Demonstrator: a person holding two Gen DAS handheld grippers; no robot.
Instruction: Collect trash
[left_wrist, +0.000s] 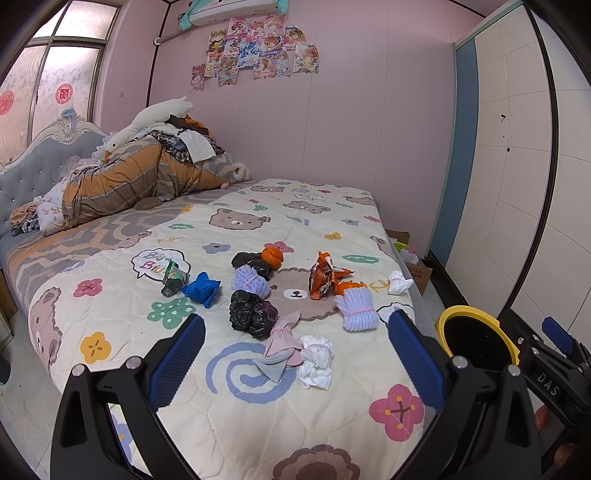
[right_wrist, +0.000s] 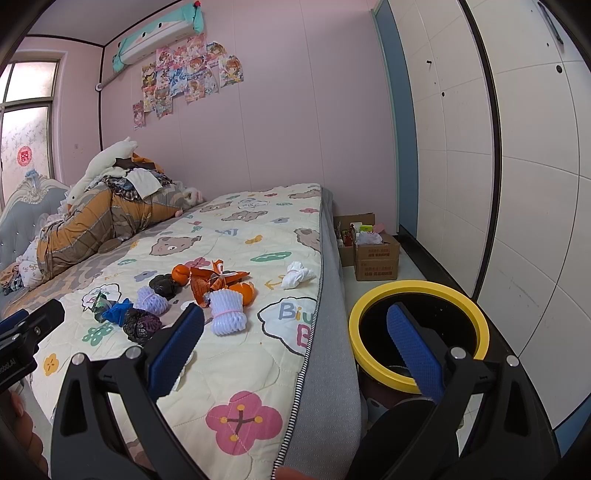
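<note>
Several pieces of trash lie in the middle of the bed's quilt (left_wrist: 229, 424): a black plastic bag (left_wrist: 249, 314), a pink-grey wrapper (left_wrist: 282, 343), crumpled white tissue (left_wrist: 317, 363), lilac foam nets (left_wrist: 356, 308), an orange snack wrapper (left_wrist: 325, 277), orange peel (left_wrist: 272, 255) and a blue wad (left_wrist: 201, 290). A yellow-rimmed black bin (right_wrist: 419, 332) stands on the floor at the bed's right side. My left gripper (left_wrist: 295, 350) is open above the near part of the quilt, empty. My right gripper (right_wrist: 295, 347) is open over the bed's edge, empty, its right finger in front of the bin.
A heap of bedding and clothes (left_wrist: 140, 173) lies by the headboard. Cardboard boxes (right_wrist: 373, 251) sit on the floor past the bin. A white wardrobe (right_wrist: 517, 184) lines the right wall. Another white tissue (right_wrist: 297, 275) rests near the bed's right edge.
</note>
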